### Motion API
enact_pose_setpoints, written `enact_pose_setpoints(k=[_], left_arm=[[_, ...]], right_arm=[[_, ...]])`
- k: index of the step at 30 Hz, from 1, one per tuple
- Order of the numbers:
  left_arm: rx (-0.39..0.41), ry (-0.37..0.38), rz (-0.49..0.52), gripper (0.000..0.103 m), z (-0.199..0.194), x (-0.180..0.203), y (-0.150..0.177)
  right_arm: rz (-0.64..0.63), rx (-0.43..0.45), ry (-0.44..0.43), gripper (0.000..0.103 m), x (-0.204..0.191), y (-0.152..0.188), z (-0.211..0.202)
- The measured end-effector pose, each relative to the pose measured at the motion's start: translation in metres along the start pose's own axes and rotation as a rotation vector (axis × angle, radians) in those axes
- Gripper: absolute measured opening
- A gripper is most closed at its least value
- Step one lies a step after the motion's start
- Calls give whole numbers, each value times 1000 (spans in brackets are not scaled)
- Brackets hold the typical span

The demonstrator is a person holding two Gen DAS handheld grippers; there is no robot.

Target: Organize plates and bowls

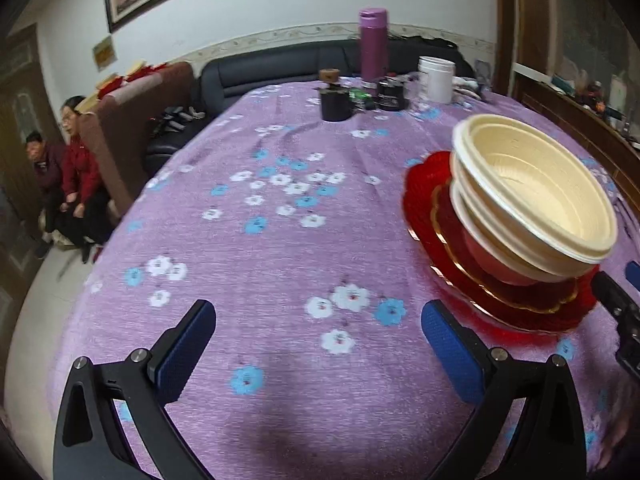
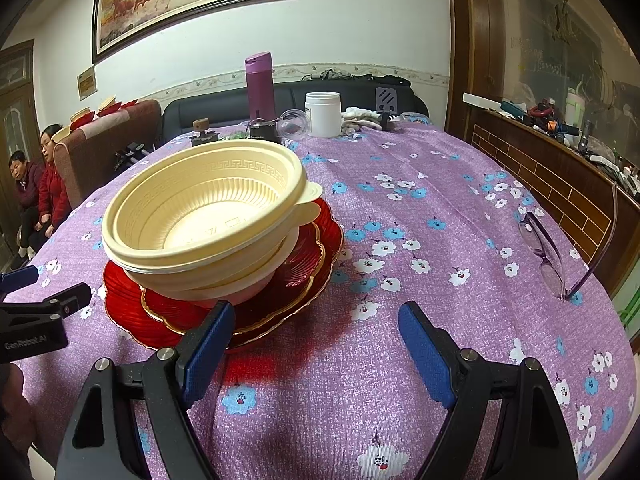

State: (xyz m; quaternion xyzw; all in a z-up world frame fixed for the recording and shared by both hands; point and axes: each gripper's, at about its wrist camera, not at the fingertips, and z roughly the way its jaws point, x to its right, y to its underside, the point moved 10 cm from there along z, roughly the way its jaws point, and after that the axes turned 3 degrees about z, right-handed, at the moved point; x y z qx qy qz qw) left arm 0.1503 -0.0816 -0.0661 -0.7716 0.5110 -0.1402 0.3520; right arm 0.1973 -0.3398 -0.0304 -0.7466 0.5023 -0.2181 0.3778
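Cream plastic bowls are nested in a tilted stack on red gold-rimmed plates, which lie stacked on the purple flowered tablecloth. My left gripper is open over bare cloth, and the stack is to its right. My right gripper is open too, with nothing between its fingers. Its left fingertip is just in front of the plates' near rim. The left gripper's black body shows at the left edge of the right wrist view.
At the table's far end stand a purple flask, a white jar, small dark jars and a phone stand. Purple glasses lie by the right edge. Two people sit at the left beside a sofa.
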Motion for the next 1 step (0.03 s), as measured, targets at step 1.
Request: enact_pose_setpoints(k=[1], left_arm=[[-5, -3, 4, 103, 1, -1, -1]], right_arm=[[4, 1, -1, 87, 0, 0, 0]])
